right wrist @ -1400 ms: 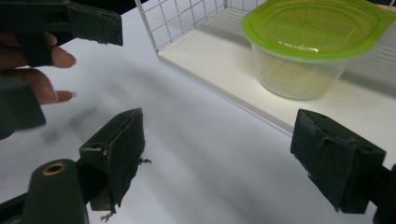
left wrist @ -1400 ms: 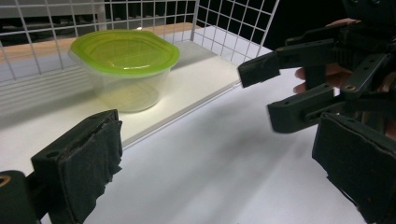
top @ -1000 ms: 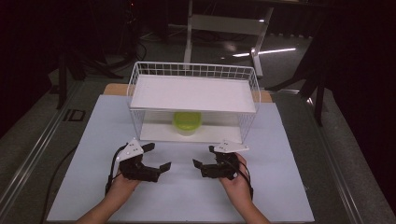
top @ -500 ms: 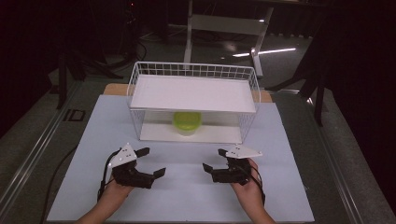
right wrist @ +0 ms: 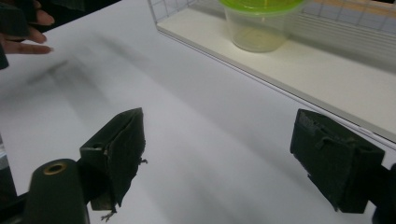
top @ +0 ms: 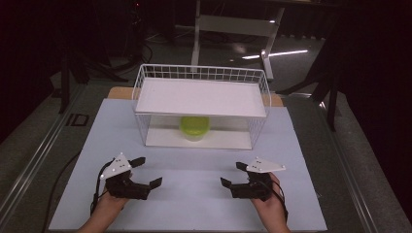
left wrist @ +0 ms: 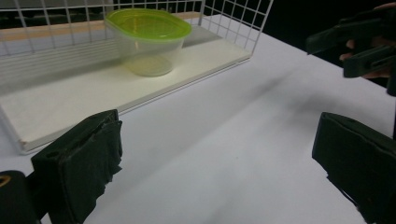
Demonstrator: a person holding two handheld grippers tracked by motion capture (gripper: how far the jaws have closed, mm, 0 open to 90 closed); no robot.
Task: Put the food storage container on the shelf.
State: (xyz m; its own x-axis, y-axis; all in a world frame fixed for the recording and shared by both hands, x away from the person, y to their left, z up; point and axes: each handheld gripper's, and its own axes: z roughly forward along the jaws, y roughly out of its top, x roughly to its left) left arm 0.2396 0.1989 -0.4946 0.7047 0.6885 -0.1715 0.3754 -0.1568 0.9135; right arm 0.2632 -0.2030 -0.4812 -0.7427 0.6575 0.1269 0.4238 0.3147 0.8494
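Note:
A clear plastic container with a green lid [top: 195,127] stands on the lower white board inside a white wire rack [top: 204,73], under its upper shelf. The left gripper view has the container [left wrist: 148,39] ahead to the left, and the right gripper view has it [right wrist: 259,23] at the top. My left gripper [top: 149,171] rests low over the white table near the front left, open and holding nothing. At the front right my right gripper [top: 231,174] is open too, its jaws pointing toward the left one. In each gripper view the wide gap between the jaws [left wrist: 217,163] [right wrist: 219,158] holds nothing.
The rack's front side is open toward me. A white sheet [top: 194,160] covers the table between the rack and the grippers. Dark floor, stand legs [top: 265,53] and cables lie beyond the table's far edge. The other gripper [left wrist: 359,44] appears at the upper right of the left gripper view.
Both grippers have drawn apart, the left one to the left and the right one to the right, and slid back toward the table's near edge. Their jaws stayed open.

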